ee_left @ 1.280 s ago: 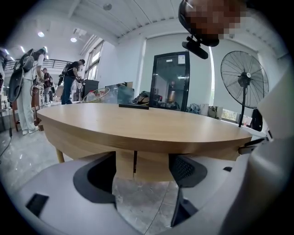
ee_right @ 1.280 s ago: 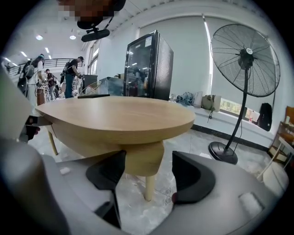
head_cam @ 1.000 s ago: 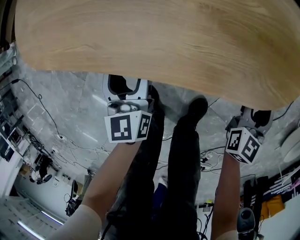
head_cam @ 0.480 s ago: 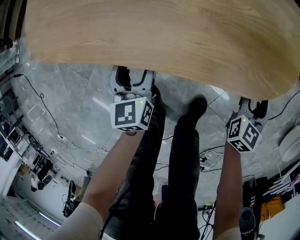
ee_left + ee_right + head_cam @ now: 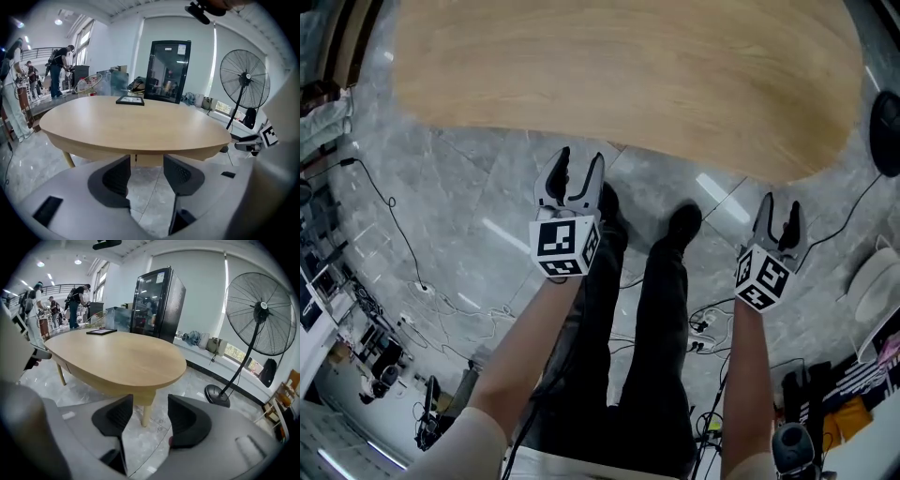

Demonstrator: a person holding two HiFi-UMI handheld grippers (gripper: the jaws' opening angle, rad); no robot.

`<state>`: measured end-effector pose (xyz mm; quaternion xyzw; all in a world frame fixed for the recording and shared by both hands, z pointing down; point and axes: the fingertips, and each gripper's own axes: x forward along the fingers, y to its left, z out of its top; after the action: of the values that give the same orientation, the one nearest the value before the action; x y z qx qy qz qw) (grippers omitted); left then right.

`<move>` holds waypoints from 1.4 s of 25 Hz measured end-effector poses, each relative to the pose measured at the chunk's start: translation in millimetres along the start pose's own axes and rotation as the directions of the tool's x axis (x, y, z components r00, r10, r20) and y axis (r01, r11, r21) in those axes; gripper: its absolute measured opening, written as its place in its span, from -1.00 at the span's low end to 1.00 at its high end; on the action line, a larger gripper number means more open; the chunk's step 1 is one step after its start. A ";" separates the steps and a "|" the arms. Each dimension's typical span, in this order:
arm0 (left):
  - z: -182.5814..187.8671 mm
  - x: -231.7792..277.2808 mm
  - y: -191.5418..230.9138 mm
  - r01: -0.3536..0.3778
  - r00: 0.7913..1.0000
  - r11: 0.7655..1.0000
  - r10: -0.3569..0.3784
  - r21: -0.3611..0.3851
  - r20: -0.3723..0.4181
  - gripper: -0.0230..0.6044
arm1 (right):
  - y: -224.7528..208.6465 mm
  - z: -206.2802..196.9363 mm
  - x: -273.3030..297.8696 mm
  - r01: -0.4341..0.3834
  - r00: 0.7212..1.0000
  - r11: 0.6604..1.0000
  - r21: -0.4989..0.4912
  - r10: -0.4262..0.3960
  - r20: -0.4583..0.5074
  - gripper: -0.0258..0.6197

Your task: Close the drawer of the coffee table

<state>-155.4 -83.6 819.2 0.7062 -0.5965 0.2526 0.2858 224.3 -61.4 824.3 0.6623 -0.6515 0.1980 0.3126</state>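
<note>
The oval light-wood coffee table (image 5: 628, 80) fills the top of the head view. In the left gripper view its apron (image 5: 146, 159) shows under the top, between the jaws; no drawer sticks out there. My left gripper (image 5: 570, 178) hangs over the floor, a little short of the table's near edge. My right gripper (image 5: 778, 217) hovers off the table's right end. Both have just been closing part-way. Each still stands open with only floor between its fingers. The same shows in the left gripper (image 5: 146, 164) and right gripper (image 5: 150, 409) views.
The person's dark-trousered legs (image 5: 661, 309) stand between the arms. Cables (image 5: 403, 244) trail over the grey floor at left. A flat black frame (image 5: 130, 100) lies on the tabletop. A standing fan (image 5: 260, 315) and a black cabinet (image 5: 152, 303) are beyond the table; people (image 5: 58, 65) stand far left.
Both grippers have drawn back from under the table's edge toward the person and risen. Their fingertips, hidden before, now show over the floor. The jaws look narrower.
</note>
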 end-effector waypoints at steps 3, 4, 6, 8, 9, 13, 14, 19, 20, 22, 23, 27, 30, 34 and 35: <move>18.2 -24.0 -7.6 0.008 1.000 1.000 -0.008 0.024 -0.003 -0.30 | -0.9 16.1 -24.1 0.007 1.000 1.000 -0.004 -0.007 0.003 -0.25; 25.4 -32.8 -9.9 0.008 1.000 1.000 -0.008 0.030 -0.004 -0.34 | -0.1 22.9 -32.6 0.003 1.000 1.000 -0.003 -0.003 0.002 -0.28; 42.5 -51.7 -14.1 0.005 1.000 0.999 -0.005 0.040 -0.005 -0.44 | 2.0 38.8 -50.7 -0.010 1.000 1.000 0.003 0.010 0.000 -0.37; 63.4 -71.1 -17.3 -0.005 1.000 0.999 0.005 0.053 0.000 -0.57 | 4.2 58.5 -69.6 -0.021 1.000 1.000 0.010 0.021 0.007 -0.43; 74.6 -80.5 -18.5 -0.010 1.000 0.998 0.010 0.059 0.004 -0.65 | 5.2 69.2 -78.6 -0.027 1.000 1.000 0.015 0.027 0.012 -0.47; 119.3 -117.5 -26.1 0.003 1.000 0.998 -0.005 0.064 0.021 -0.76 | 9.6 110.2 -112.9 -0.063 0.998 0.997 0.033 0.063 0.022 -0.58; 130.6 -126.7 -27.3 0.007 1.000 0.998 -0.008 0.062 0.022 -0.78 | 10.8 120.7 -121.0 -0.077 0.997 0.997 0.030 0.077 0.022 -0.59; 183.0 -174.0 -20.0 -0.005 1.000 0.998 0.004 0.060 0.016 -0.83 | 12.6 176.9 -163.1 -0.128 0.991 0.992 0.007 0.128 0.039 -0.75; 192.8 -183.9 -20.0 -0.001 1.000 0.998 -0.001 0.063 0.022 -0.84 | 11.6 187.5 -173.6 -0.132 0.990 0.991 -0.002 0.132 0.043 -0.86; 212.6 -204.8 -21.4 0.019 0.999 0.998 -0.021 0.068 0.032 -0.85 | 12.9 209.2 -197.2 -0.141 0.989 0.990 -0.018 0.142 0.050 -0.89; 223.0 -214.9 -21.1 0.032 0.999 0.997 -0.034 0.072 0.034 -0.86 | 15.8 220.5 -208.5 -0.148 0.987 0.989 -0.023 0.149 0.055 -0.89; 263.2 -250.8 -11.7 0.068 0.996 0.994 -0.073 0.087 0.054 -0.86 | 30.3 258.1 -244.4 -0.171 0.983 0.985 -0.010 0.171 0.067 -0.89; 287.6 -276.0 -13.5 0.118 0.989 0.989 -0.125 0.085 0.074 -0.86 | 38.0 282.3 -272.1 -0.191 0.979 0.981 0.016 0.190 0.077 -0.89; 318.3 -307.9 -16.8 0.171 0.981 0.980 -0.179 0.100 0.080 -0.90 | 48.0 316.9 -307.8 -0.222 0.969 0.975 -0.004 0.221 0.108 -0.89; 326.2 -314.8 -16.8 0.185 0.978 0.977 -0.194 0.104 0.080 -0.90 | 50.5 326.5 -314.7 -0.229 0.967 0.973 -0.012 0.228 0.117 -0.89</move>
<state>-184.2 -91.6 366.6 0.7834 -0.5258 0.2203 0.2473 104.2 -46.0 384.4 0.5936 -0.7405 0.1940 0.2483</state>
